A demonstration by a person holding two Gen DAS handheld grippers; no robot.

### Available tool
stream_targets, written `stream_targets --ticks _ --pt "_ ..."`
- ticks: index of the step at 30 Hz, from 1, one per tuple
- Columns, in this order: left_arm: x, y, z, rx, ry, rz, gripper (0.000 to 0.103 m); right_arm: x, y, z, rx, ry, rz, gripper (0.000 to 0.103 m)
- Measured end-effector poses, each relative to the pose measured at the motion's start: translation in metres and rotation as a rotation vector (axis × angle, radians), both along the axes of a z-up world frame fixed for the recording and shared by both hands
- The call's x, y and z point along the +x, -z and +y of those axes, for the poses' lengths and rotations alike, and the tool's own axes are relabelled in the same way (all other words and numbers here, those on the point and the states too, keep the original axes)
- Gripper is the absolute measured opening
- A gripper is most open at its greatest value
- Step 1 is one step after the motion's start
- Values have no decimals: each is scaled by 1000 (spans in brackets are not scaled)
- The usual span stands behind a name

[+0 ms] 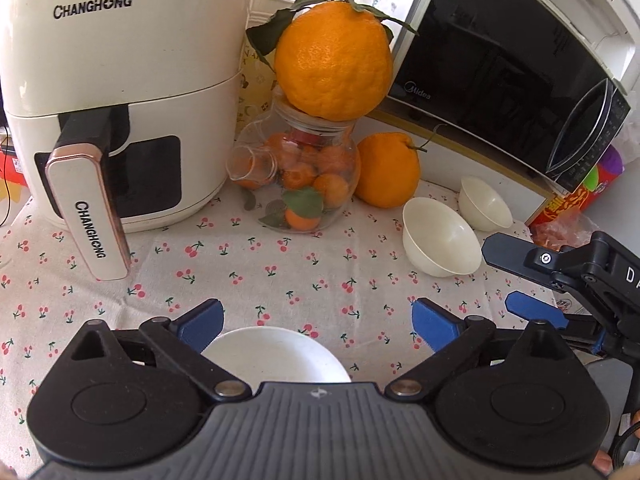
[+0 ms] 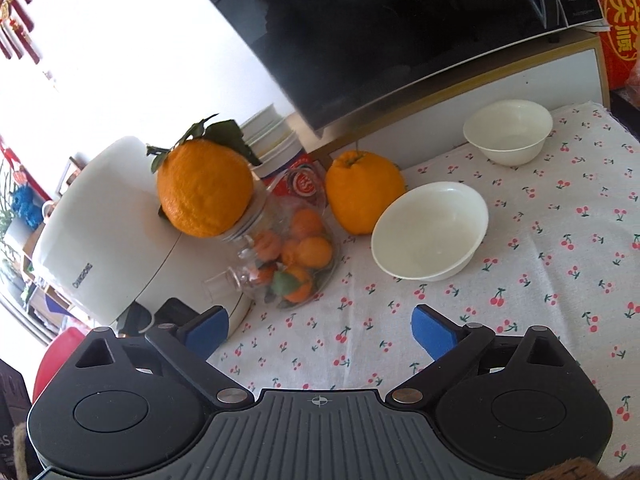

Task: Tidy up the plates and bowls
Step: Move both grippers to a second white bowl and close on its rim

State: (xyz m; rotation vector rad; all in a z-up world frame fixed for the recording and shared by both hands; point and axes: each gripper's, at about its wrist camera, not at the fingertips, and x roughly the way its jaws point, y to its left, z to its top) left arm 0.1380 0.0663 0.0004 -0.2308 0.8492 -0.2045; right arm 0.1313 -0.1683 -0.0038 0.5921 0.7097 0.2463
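A: Both jaws wide, holding nothing; my left gripper hovers over the plate; two bowls sit near the microwave.

B: Risk?

A: Swinging my right gripper wide could, I think, topple the orange balanced on the jar.

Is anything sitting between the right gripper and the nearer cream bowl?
Nothing visible does. Only bare cherry-print tablecloth lies between the open right gripper and the nearer bowl. The loose orange and glass jar stand off to its left.
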Motion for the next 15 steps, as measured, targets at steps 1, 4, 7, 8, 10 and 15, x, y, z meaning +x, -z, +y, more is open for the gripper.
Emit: stream_targets --ticks 1,4,7,8,10,15 --pt "1 0 -4 3 2 -3 101 1 0 -4 -3 13 1 100" --pt "5 1 -16 14 10 -19 101 2 -2 -13 -14 43 0 100" --pt "5 2 -26 20 10 -45 102 4 -4 -22 -28 68 -4 100" --pt "5 2 -30 21 14 -49 102 5 -4 -25 -32 76 -5 100" --pt "6 3 -36 24 26 -54 102 7 -5 -31 -37 90 -5 100" --pt "22 5 -51 94 60 -55 102 17 -3 -47 -23 124 5 101"
